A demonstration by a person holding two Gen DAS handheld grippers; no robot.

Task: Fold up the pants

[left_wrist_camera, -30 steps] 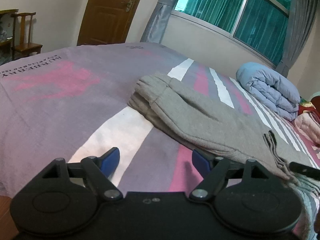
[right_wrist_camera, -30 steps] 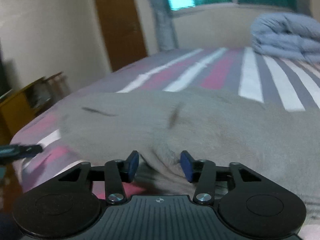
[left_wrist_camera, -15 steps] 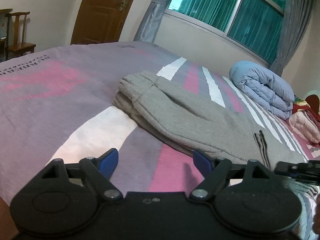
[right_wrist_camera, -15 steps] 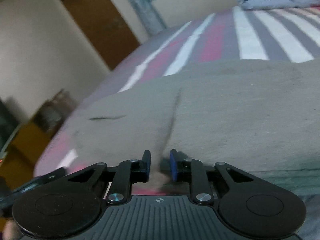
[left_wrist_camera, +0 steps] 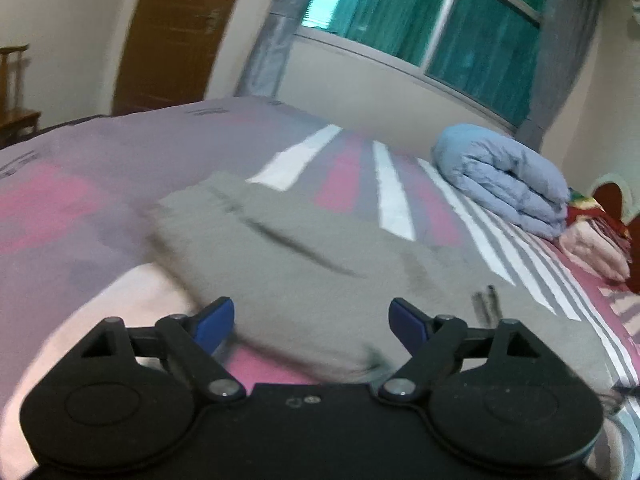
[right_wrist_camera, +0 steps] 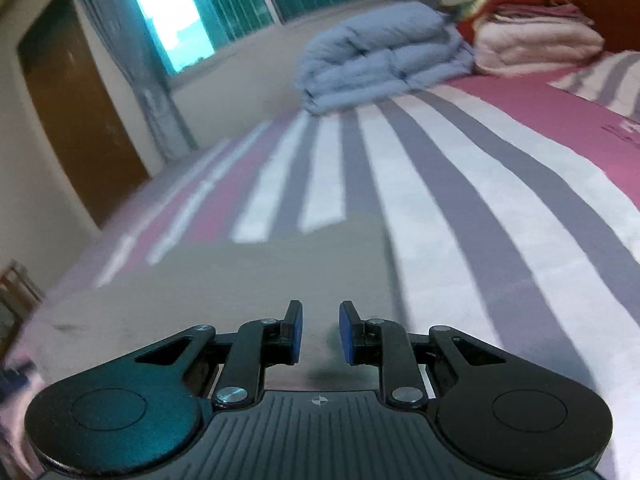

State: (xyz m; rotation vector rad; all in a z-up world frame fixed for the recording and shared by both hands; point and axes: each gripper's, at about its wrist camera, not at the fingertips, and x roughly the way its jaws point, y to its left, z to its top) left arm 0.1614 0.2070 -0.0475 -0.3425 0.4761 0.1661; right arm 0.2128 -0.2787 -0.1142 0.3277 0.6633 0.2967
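The grey pants lie folded lengthwise on the striped bed cover, waistband to the far left. My left gripper is wide open just over the pants' near edge, holding nothing. In the right wrist view the pants spread out flat in front of my right gripper. Its blue pads stand a narrow gap apart with the grey cloth right under them; no fold of cloth shows clamped between them. Both views are motion-blurred.
A rolled light-blue duvet lies at the far side of the bed, also in the right wrist view. Pink folded blankets and a red headboard sit beside it. A brown door and a window are behind.
My left gripper has moved forward to the pants' near edge, still open. My right gripper, nearly closed on the cloth half a second ago, has opened a little and swung toward the duvet.
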